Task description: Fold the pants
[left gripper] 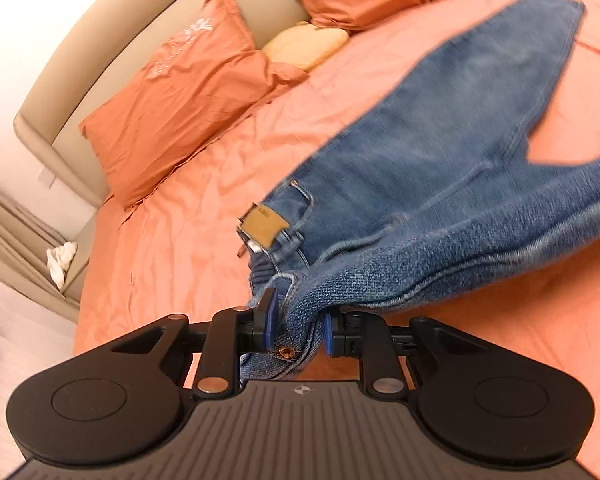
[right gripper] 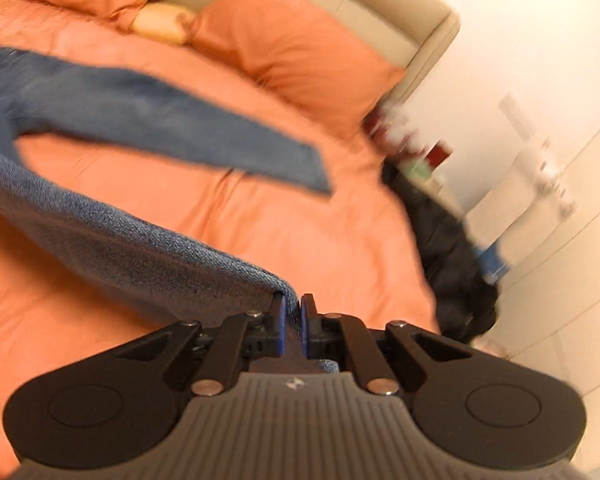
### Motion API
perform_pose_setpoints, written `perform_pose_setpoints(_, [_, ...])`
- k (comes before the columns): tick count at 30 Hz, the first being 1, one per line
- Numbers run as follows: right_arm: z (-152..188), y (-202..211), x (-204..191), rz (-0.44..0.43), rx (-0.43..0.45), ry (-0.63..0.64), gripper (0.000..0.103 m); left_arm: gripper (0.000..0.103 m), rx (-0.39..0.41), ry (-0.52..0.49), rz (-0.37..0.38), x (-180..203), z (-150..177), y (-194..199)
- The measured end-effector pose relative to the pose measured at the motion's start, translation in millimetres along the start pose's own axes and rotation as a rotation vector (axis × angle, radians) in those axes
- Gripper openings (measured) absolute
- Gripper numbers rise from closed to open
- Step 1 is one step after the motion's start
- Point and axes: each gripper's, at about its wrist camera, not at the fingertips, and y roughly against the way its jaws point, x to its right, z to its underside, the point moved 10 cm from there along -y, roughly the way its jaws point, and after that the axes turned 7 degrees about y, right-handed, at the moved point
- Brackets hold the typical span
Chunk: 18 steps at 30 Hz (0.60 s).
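Blue jeans (left gripper: pixel 440 168) hang lifted over an orange bed (left gripper: pixel 188 216). My left gripper (left gripper: pixel 298 326) is shut on the bunched waistband by the brass button, with the tan leather patch (left gripper: pixel 266 224) just beyond it. In the right wrist view my right gripper (right gripper: pixel 293 320) is shut on the hem edge of the near leg of the jeans (right gripper: pixel 112 240), its blue pads pressed on a thin fold of denim. The other leg (right gripper: pixel 180 132) stretches across the bed behind, its hem lying towards the right.
Orange pillows (left gripper: pixel 168 92) and a small yellow cushion (left gripper: pixel 306 42) lean on the beige headboard (left gripper: pixel 80 72). A dark garment (right gripper: pixel 448 256) lies at the bed's right edge, beside a cluttered nightstand (right gripper: pixel 416 148) and white wardrobe doors (right gripper: pixel 560 240).
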Motion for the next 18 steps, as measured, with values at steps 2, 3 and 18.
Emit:
perform_pose_setpoints(2, [-27, -18, 12, 0.030, 0.005, 0.018, 0.000, 0.025, 0.003, 0.013, 0.001, -6, -16, -4])
perform_pose_setpoints(3, [-42, -32, 20, 0.043, 0.004, 0.020, 0.000, 0.025, 0.002, 0.013, 0.001, -8, -25, -7])
perform_pose_setpoints(18, [-211, -260, 35, 0.177, -0.089, 0.080, 0.000, 0.025, -0.090, -0.027, -0.062, -16, -125, -145])
